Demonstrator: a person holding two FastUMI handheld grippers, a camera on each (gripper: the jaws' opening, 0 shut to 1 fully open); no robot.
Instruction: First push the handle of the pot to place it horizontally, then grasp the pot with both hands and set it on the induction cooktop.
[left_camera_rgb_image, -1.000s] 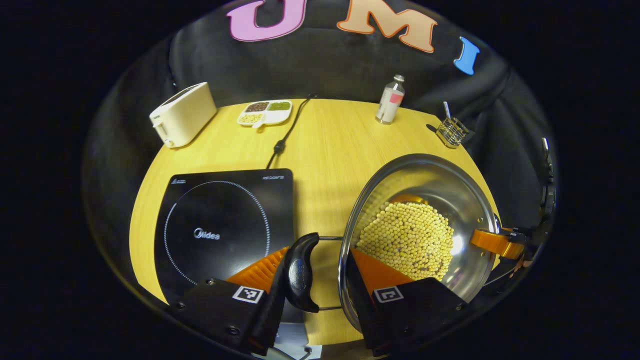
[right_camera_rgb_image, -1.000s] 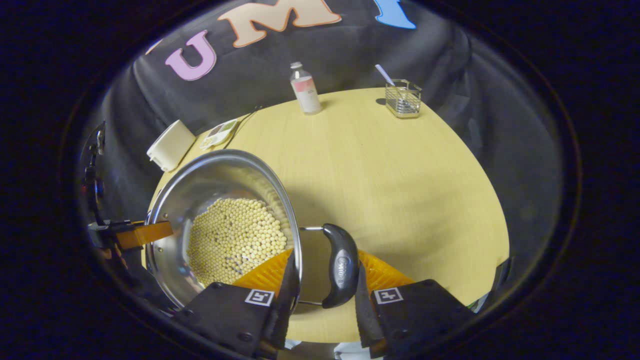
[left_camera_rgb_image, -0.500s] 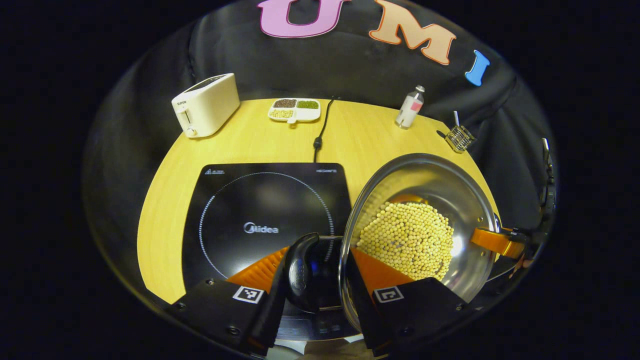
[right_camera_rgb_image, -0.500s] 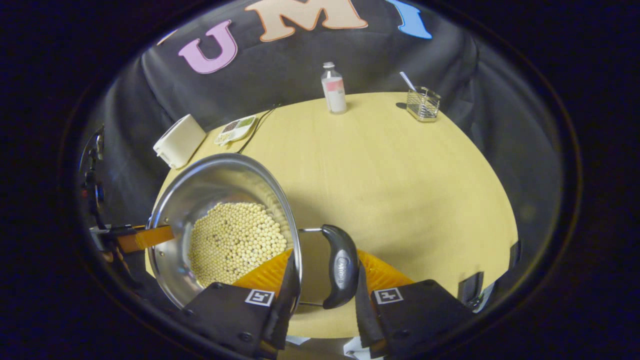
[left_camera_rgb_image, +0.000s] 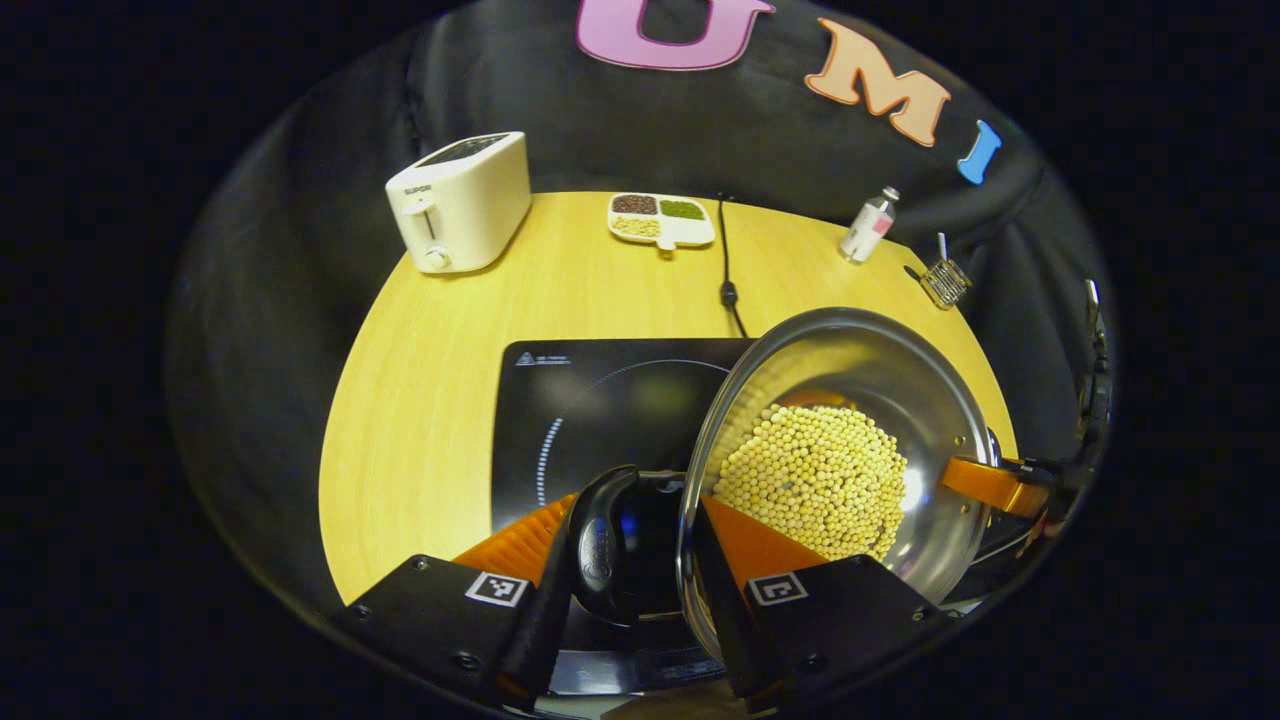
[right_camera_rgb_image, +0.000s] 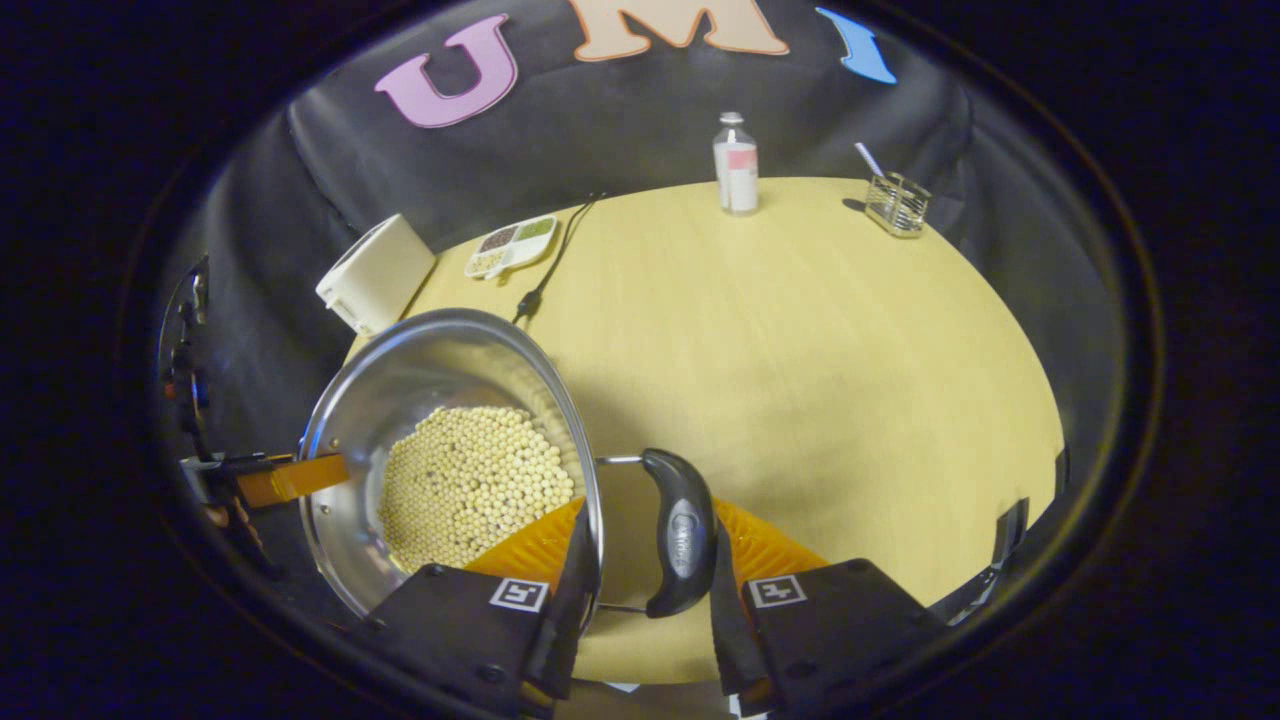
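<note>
A steel pot (left_camera_rgb_image: 850, 365) filled with pale yellow beans (left_camera_rgb_image: 815, 475) hangs between both grippers, partly over the right part of the black induction cooktop (left_camera_rgb_image: 590, 410). My left gripper (left_camera_rgb_image: 635, 510) is shut on the pot: one orange finger is inside the rim, the other outside the black side handle (left_camera_rgb_image: 598, 545). In the right gripper view, my right gripper (right_camera_rgb_image: 650, 525) grips the opposite black handle (right_camera_rgb_image: 680, 530) and the pot (right_camera_rgb_image: 420, 370) wall the same way. Each gripper's orange finger shows across the pot in the other view.
On the round wooden table (left_camera_rgb_image: 430, 400) stand a white toaster (left_camera_rgb_image: 460, 200), a divided dish of grains (left_camera_rgb_image: 660, 218), the cooktop's cord (left_camera_rgb_image: 727, 280), a small bottle (left_camera_rgb_image: 868, 225) and a wire holder (left_camera_rgb_image: 944, 282) along the far edge. The right half of the table (right_camera_rgb_image: 800, 350) lies beside the pot.
Both grippers have carried the pot leftward across the table; it now overlaps the cooktop's right side. The grips on both handles are unchanged.
</note>
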